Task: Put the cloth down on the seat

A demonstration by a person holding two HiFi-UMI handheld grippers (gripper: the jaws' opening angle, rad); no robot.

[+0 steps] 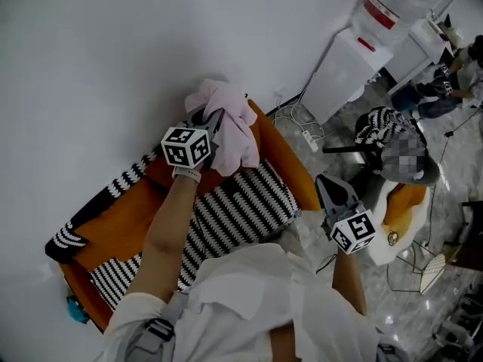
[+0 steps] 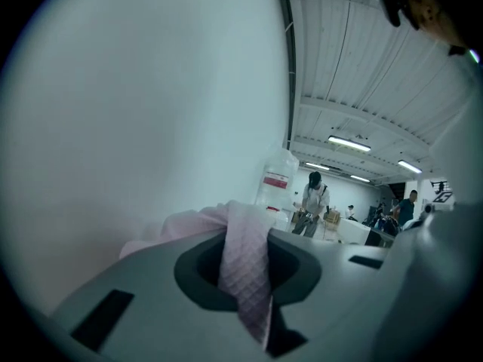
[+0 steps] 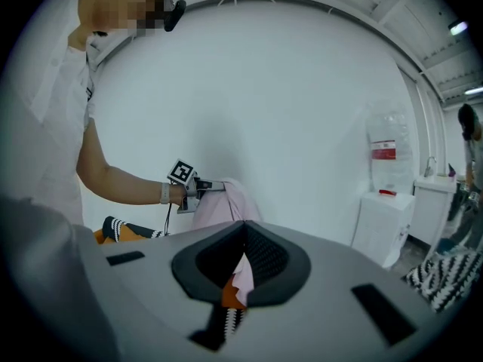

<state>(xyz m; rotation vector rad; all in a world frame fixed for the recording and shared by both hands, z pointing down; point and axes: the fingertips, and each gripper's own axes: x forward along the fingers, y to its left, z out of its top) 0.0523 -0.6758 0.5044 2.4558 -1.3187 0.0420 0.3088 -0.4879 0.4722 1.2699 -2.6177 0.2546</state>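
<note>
pink cloth point(image 1: 234, 130) hangs lengthwise down from left gripper point(image 1: 213, 123) above seat point(image 1: 285, 161).

Two claws are counted, left claw point(image 1: 214, 121) and right claw point(image 1: 323, 179), with one pink cloth point(image 1: 234, 130), one orange sofa point(image 1: 281, 151), one water dispenser point(image 1: 347, 66).

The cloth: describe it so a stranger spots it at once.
Find the orange seat against the white wall. Above one end hangs the cloth, pinched in the left gripper. It is plain pale pink, unlike the striped cushions beneath.
</note>
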